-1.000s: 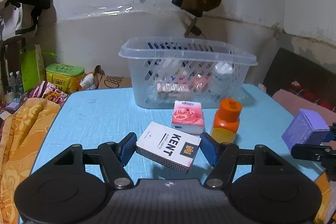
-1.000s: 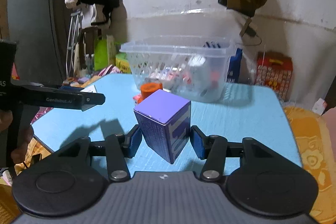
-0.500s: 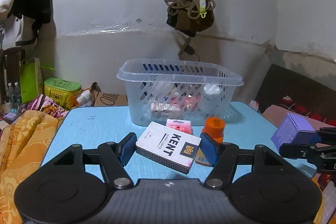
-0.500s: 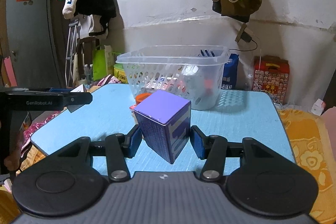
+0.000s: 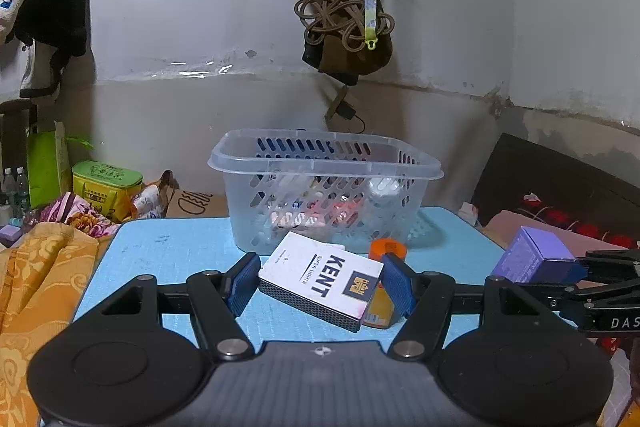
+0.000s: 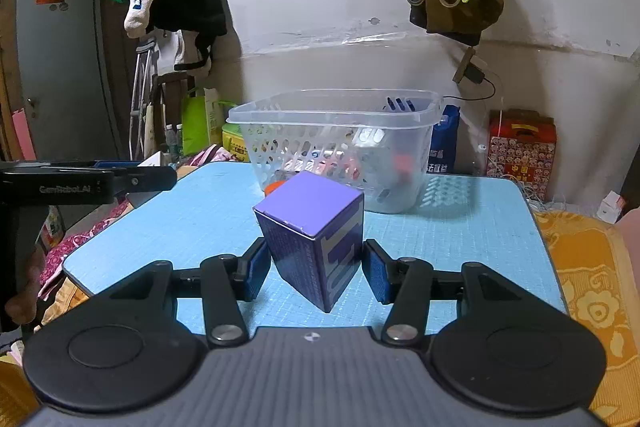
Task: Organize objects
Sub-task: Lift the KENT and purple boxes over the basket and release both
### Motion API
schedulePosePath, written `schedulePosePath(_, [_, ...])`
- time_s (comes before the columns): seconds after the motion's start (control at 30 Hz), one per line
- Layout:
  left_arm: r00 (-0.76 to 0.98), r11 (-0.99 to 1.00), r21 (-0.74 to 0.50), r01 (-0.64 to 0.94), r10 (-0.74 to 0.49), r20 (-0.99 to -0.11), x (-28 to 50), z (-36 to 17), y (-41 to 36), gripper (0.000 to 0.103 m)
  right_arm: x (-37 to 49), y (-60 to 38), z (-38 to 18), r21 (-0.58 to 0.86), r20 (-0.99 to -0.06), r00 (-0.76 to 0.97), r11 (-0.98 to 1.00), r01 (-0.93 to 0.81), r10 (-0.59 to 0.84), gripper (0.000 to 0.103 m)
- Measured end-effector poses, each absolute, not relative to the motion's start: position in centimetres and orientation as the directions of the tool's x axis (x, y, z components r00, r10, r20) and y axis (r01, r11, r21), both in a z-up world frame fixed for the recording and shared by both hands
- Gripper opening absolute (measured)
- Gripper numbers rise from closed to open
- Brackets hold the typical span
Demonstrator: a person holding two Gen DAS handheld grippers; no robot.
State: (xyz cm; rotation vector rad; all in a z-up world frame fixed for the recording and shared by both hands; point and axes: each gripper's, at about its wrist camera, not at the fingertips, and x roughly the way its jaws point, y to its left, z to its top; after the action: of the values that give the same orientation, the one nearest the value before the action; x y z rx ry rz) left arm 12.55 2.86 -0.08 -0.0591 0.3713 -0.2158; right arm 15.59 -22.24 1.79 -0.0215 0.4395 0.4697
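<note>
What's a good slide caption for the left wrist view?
Left tongs grip white Kent cigarette pack before clear plastic basket.

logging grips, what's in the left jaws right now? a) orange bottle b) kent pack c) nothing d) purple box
b: the white Kent pack sits tilted between the left gripper's blue pads, above the blue table; the purple box is in the right gripper.

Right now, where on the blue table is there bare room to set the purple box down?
Free: the blue table right of the purple box, up to the basket, and the near-left stretch. Crowded: in front of the basket, where the orange-capped bottle stands.
</note>
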Motion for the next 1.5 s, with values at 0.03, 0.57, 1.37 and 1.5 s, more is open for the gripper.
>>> schedulePosePath(0.03, [0.910, 0.975, -0.101, 0.197, -0.220, -0.351, 12.5, 0.0, 3.0, 0.069, 15.5, -22.3, 1.8, 0.080, -0.412, 0.803, 0.895, -0.438, 0.430, 0.054])
schedulePosePath(0.57, [0.944, 0.963, -0.219, 0.159, -0.214, -0.252, 15.5, 5.2, 4.8, 0.069, 20.5, -21.4, 9.3, 0.073, -0.258, 0.861, 0.898, -0.435, 0.438, 0.055])
schedulePosePath(1.37, [0.926, 0.990, -0.142, -0.008, -0.046, -0.374, 32.5, 5.1, 2.5, 0.103, 32.3, -17.0, 9.0, -0.090, -0.379, 0.893, 0.952, -0.294, 0.240, 0.103])
schedulePosePath(1.5, [0.929, 0.974, -0.223, 0.040, -0.118, -0.350, 28.9, 4.8, 3.6, 0.103, 29.5, -17.4, 8.4, -0.031, -0.405, 0.869, 0.946, -0.324, 0.285, 0.103])
